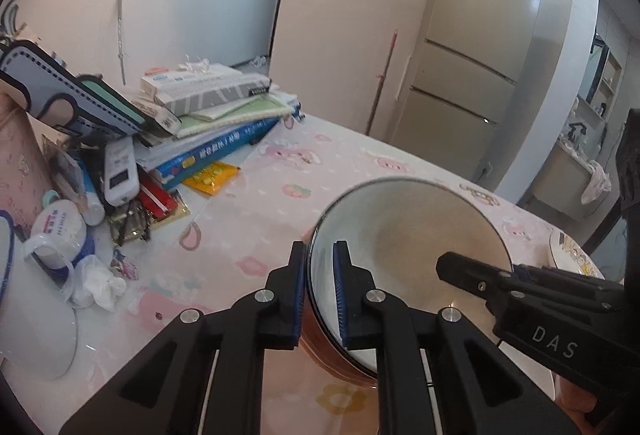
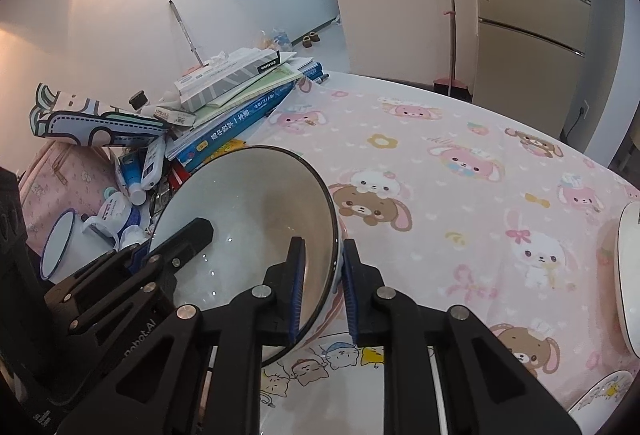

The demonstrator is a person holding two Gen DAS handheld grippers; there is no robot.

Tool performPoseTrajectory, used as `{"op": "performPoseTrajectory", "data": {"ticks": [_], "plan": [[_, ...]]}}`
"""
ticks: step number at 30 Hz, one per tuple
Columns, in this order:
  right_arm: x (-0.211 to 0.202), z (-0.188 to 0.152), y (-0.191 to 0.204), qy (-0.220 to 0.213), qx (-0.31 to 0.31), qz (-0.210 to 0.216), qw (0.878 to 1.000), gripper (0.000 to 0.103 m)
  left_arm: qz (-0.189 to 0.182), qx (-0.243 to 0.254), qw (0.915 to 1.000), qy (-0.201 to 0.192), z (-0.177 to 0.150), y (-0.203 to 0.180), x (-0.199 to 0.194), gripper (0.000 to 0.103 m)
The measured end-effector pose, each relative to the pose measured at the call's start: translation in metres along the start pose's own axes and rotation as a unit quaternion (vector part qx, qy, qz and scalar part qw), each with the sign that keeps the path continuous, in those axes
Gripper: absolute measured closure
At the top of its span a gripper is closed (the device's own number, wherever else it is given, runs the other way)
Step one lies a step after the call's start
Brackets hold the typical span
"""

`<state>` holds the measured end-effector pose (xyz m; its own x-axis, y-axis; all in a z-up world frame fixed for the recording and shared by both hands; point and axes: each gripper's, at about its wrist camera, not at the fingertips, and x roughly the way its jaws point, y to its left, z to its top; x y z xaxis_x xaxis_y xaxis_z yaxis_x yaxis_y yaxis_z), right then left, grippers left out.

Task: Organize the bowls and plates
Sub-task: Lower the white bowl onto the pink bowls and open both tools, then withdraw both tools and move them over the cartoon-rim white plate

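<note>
At the worktop's [image 2: 460, 123] left edge, a heap of clutter sits: an enamel mug [image 2: 60, 247], a printed cup [image 1: 60, 231], tubes, a remote [image 1: 120, 171], a cartoon pouch [image 2: 96, 127] and a stack of books [image 2: 240, 103] with a box on top. None of it looks like part of the job, which probably explains why the dishes are handled further right, over the clear cloth.

Next comes the bowl [image 2: 248, 219], white inside with a dark rim and a reddish outer wall. It is lifted and tilted, with 2 pairs of tongs sharing it. The left tongs [image 1: 320, 291] are clenched on its left rim, 1 blue pad inside and 1 outside. The right tongs [image 2: 322, 291] are clamped on the opposite rim the same way. Gripping opposite sides likely keeps a wide, slippery bowl from swinging.

Beneath the bowl's near edge lies a plate [image 2: 320, 375] printed with small cartoon cats; the bowl seems meant to go on or beside it. Further right, another patterned plate [image 2: 600, 399] and a pale dish [image 2: 630, 275] show only partly at the frame edge.

The cloth is pink, printed with rabbits and bears. Beyond stand pale walls, a broom [image 2: 452, 27] and a tall beige fridge [image 1: 480, 55].
</note>
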<state>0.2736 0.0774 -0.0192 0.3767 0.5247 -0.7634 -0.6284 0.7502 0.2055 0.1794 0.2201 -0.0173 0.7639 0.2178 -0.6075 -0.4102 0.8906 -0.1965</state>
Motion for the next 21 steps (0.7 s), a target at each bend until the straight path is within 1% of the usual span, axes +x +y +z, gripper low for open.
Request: {"op": "performPoseTrajectory", "data": {"ticks": [2, 3, 5, 6, 10, 13, 14, 15, 16, 17, 18, 19, 20, 21], "plan": [[-0.001, 0.0, -0.001, 0.0, 0.001, 0.002, 1.0, 0.078, 0.0, 0.009, 1.0, 0.004, 0.001, -0.002, 0.0, 0.089], [-0.001, 0.0, -0.001, 0.001, 0.0, -0.001, 1.0, 0.077, 0.007, 0.013, 0.9998, 0.01, 0.0, -0.003, 0.002, 0.089], [-0.001, 0.0, 0.0, 0.0, -0.003, -0.005, 1.0, 0.079, 0.028, 0.022, 0.9992, 0.016, -0.001, -0.004, 0.006, 0.089], [-0.001, 0.0, 0.0, 0.001, -0.003, -0.009, 1.0, 0.084, 0.023, 0.019, 0.9994, 0.015, -0.001, -0.003, 0.006, 0.089], [-0.001, 0.0, -0.005, 0.003, 0.003, -0.013, 1.0, 0.085, 0.007, -0.001, 0.9999, 0.012, 0.001, 0.004, 0.002, 0.089], [-0.002, 0.001, -0.011, 0.006, 0.017, -0.003, 1.0, 0.085, 0.003, -0.005, 1.0, -0.003, 0.001, 0.006, -0.002, 0.089], [-0.003, 0.002, -0.012, 0.006, 0.019, -0.001, 1.0, 0.085, 0.004, -0.004, 1.0, -0.005, 0.001, 0.005, -0.002, 0.084], [-0.005, 0.002, -0.012, 0.004, 0.019, -0.002, 1.0, 0.085, 0.012, 0.005, 0.9999, 0.002, 0.0, 0.001, 0.001, 0.08], [-0.007, 0.002, -0.012, 0.002, 0.016, -0.005, 1.0, 0.085, 0.018, 0.012, 0.9997, 0.008, -0.001, -0.001, 0.004, 0.071], [-0.008, 0.003, -0.012, 0.0, 0.011, -0.009, 1.0, 0.085, 0.022, 0.018, 0.9995, 0.011, -0.003, -0.004, 0.005, 0.059], [-0.01, 0.003, -0.012, -0.001, 0.008, -0.011, 1.0, 0.085, 0.024, 0.022, 0.9994, 0.008, -0.003, -0.006, 0.004, 0.049], [-0.012, 0.004, -0.012, -0.002, 0.008, -0.011, 1.0, 0.082, 0.03, 0.026, 0.9992, 0.0, -0.004, -0.007, 0.001, 0.031], [-0.014, 0.005, -0.014, -0.002, 0.011, -0.011, 1.0, 0.08, 0.033, 0.026, 0.9991, -0.009, -0.003, -0.007, -0.003, 0.026], [-0.017, 0.006, -0.018, -0.003, 0.019, -0.009, 1.0, 0.077, 0.031, 0.027, 0.9989, -0.021, -0.002, -0.008, -0.01, 0.025]]}}
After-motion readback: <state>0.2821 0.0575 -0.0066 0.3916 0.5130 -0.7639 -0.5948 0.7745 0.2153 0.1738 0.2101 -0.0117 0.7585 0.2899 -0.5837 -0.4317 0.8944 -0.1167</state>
